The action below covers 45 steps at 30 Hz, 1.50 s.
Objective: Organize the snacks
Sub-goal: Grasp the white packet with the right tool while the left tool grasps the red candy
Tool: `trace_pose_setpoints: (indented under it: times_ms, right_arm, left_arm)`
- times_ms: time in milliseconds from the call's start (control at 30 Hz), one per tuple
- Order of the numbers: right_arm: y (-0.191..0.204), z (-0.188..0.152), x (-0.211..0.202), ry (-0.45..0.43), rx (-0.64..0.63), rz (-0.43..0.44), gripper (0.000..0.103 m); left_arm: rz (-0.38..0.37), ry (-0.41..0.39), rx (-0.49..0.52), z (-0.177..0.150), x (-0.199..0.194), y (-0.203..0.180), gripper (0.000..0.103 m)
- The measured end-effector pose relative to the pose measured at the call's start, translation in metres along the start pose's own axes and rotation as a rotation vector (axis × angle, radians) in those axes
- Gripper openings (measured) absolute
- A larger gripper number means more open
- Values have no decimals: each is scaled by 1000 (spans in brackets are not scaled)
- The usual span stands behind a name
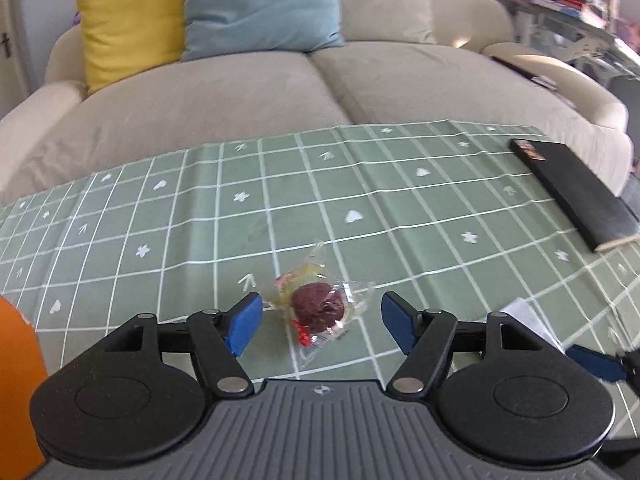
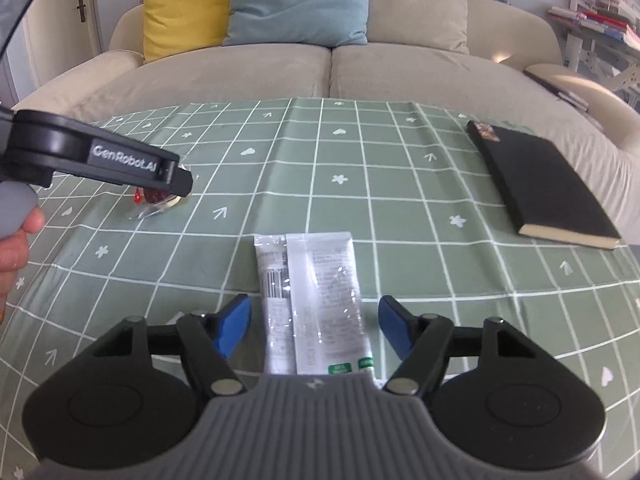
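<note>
While my left tool (image 1: 322,322) gapes wide around the wrapped dark snack (image 1: 318,306), my right tool (image 2: 314,326) spreads equally wide astride a white packet (image 2: 320,300), gripping nothing.

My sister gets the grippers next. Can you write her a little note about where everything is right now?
Left gripper: open, empty, fingers either side of the wrapped round snack on the green tablecloth.
Right gripper: open, empty, over the white snack packet lying flat.
Black notebook lies to the right; an orange thing shows at the left edge, unclear what.
Done: nothing grasped yet.
Left: pick up both snacks and put them where they belong; no container is clearly visible.
</note>
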State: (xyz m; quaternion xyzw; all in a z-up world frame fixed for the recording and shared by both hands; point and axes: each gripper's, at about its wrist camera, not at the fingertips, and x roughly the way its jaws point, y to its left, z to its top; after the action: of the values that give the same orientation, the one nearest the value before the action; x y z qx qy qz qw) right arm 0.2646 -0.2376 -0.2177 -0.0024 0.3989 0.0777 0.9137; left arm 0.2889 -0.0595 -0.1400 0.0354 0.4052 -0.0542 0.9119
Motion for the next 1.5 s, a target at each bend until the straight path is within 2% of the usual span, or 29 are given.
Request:
trace_pose_setpoints:
  times_ms: [167,267,300,333,367,433,700,800,1000,1167,1267,1300,1333,1367,1433,1500]
  right_arm:
    - [3,-2,0,-14,-25,-8,64]
    - [3,-4,0,-24,-33,-8,61]
    - [3,-4,-1,-27,-36,-6,60]
    - [3,-4,-1,-32,-39,-5,56]
    - [3,-5,-2,-35,-41,-5,53]
    - [3,-5,-2,-38,-41,-5,51]
    - [3,-4,-2,-35,-40,-6,49]
    - [3,-3,-4,-27,-38,-4,48]
    - [4,-4,-7,-6,-54,9,47]
    - [7,-10,-18,31,-62,36,47]
    - [10,-18,-28,54,-64,42,47]
    - [11,-20,-31,61,-62,40,48]
    - [12,-22,-34,67,-58,39,48]
    - [12,-24,-35,71,-56,38,48]
    - [14,-26,-38,73,-56,36,48]
    - [15,-27,-39,70,-62,32,49]
  left_arm:
    - [-20,27,-108,5,10,11,76]
    - [-14,60,-174,6,19,16,57]
    - [-4,67,-193,7,21,17,45]
    - [-15,80,-209,7,24,19,29]
    - [-16,91,-223,6,26,21,27]
    - [-28,90,-236,6,26,24,11]
    - [-84,80,-197,-1,10,28,7]
    - [-91,103,-162,-7,0,22,7]
    - [-135,142,-12,-42,-33,0,7]
    - [-165,173,19,-67,-58,-5,7]
    - [-192,187,42,-79,-70,-8,11]
    - [-193,185,55,-82,-74,-9,15]
    - [-184,179,77,-85,-78,-11,27]
    - [-173,172,105,-88,-82,-13,34]
    - [-134,133,176,-92,-92,-19,69]
    - [-96,63,261,-95,-102,-24,75]
